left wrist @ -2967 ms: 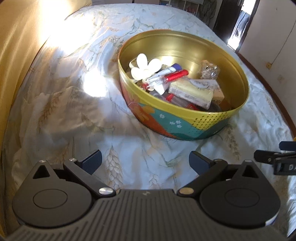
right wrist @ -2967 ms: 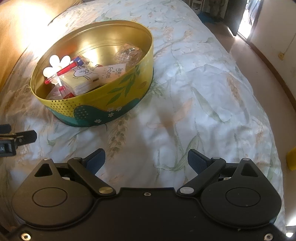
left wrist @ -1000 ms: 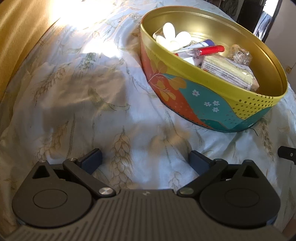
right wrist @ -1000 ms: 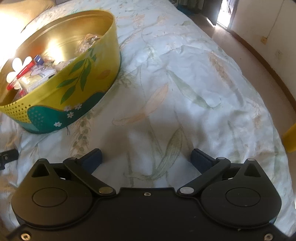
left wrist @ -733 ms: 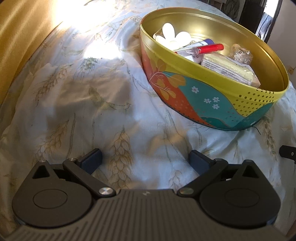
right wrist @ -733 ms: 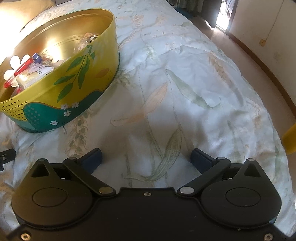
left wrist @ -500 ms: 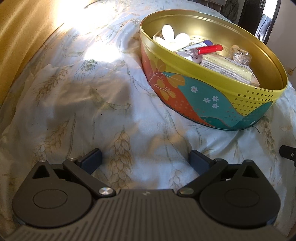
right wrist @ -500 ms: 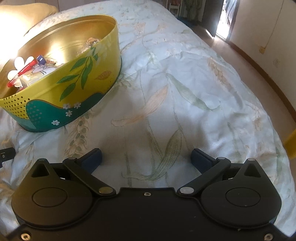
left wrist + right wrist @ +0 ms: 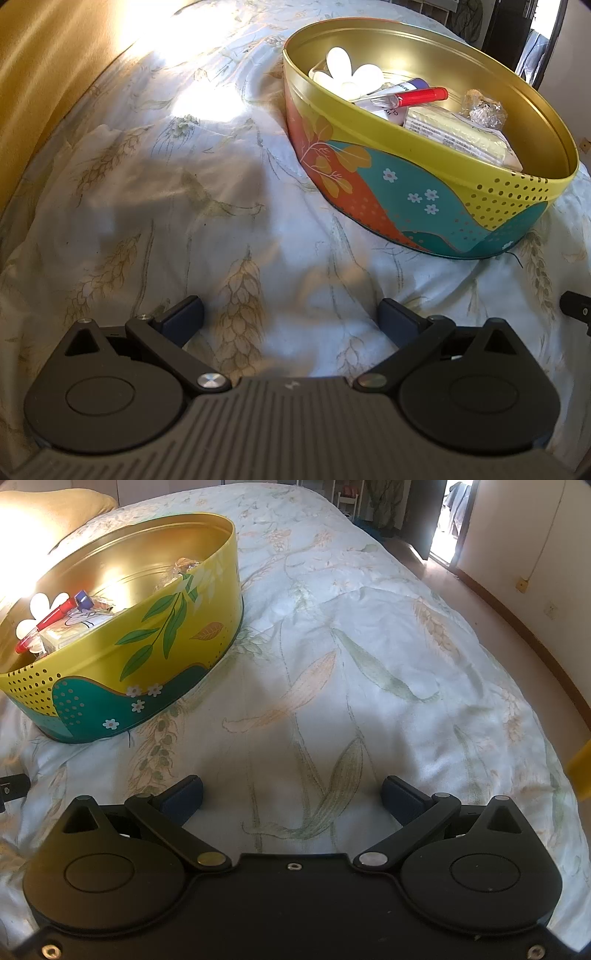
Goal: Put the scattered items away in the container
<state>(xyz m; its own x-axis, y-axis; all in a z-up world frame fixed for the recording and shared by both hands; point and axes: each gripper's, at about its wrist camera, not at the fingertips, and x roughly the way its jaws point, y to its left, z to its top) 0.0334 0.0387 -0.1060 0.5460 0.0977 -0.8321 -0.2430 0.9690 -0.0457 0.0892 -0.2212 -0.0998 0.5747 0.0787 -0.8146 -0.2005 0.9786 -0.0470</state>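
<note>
A round painted tin [image 9: 436, 192] stands on the bed, up and to the right in the left wrist view and at the upper left in the right wrist view [image 9: 147, 657]. In it lie a white flower clip [image 9: 347, 74], a red pen [image 9: 413, 96], a pale packet [image 9: 458, 136] and a clear wrapped piece [image 9: 484, 109]. My left gripper [image 9: 291, 319] is open and empty, low over the quilt short of the tin. My right gripper [image 9: 291, 799] is open and empty over bare quilt to the tin's right.
The bed has a pale quilt [image 9: 369, 664] printed with leaves and wheat. A yellow headboard or pillow [image 9: 44, 74] runs along the left. The floor and a wall [image 9: 535, 572] lie beyond the bed's right edge. A doorway [image 9: 443, 517] is at the far right.
Both grippers have dropped lower and drawn back over the quilt since three seconds ago, so the tin shows more from the side. Over the last second they drifted only slightly. Both stay open.
</note>
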